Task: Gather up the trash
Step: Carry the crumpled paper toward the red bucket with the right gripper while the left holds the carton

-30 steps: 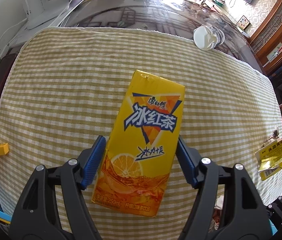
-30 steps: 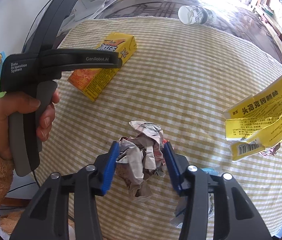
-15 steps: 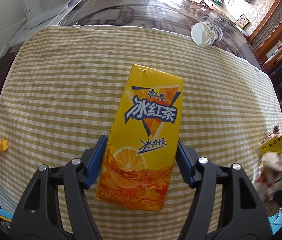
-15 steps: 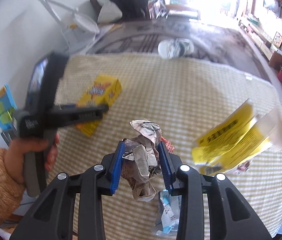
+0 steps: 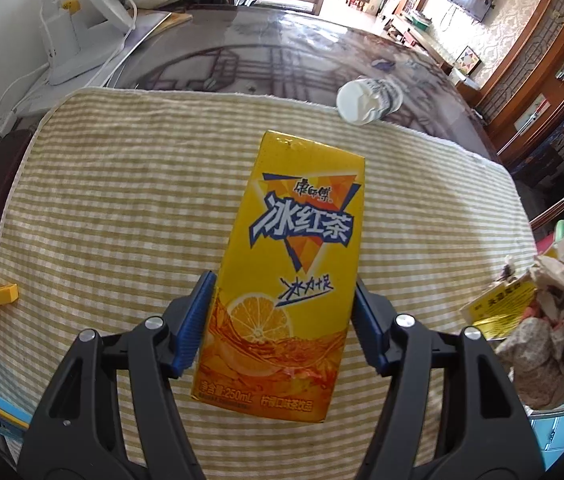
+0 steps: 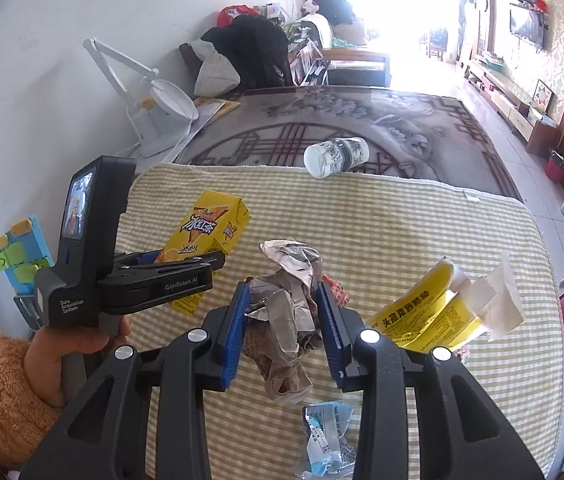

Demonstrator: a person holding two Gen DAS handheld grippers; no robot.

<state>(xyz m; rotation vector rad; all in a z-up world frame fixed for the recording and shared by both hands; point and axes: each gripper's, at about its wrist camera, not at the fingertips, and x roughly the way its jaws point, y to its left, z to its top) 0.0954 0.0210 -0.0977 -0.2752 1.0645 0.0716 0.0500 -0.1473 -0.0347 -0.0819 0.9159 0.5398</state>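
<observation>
While left gripper point(image 5: 282, 320) clamps glossy carton point(image 5: 286, 268), right gripper point(image 6: 282, 332) pinches crumpled paper point(image 6: 282, 312).

Blue wrapper point(image 6: 324, 440) partly hidden beneath right hand-held gripper point(image 6: 282, 332); crumpled paper point(image 5: 546, 320) cut off at picture's right edge.

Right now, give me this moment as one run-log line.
left gripper: shut on tea carton | right gripper: shut on paper wad | on cloth: yellow wrapper, blue wrapper
</observation>
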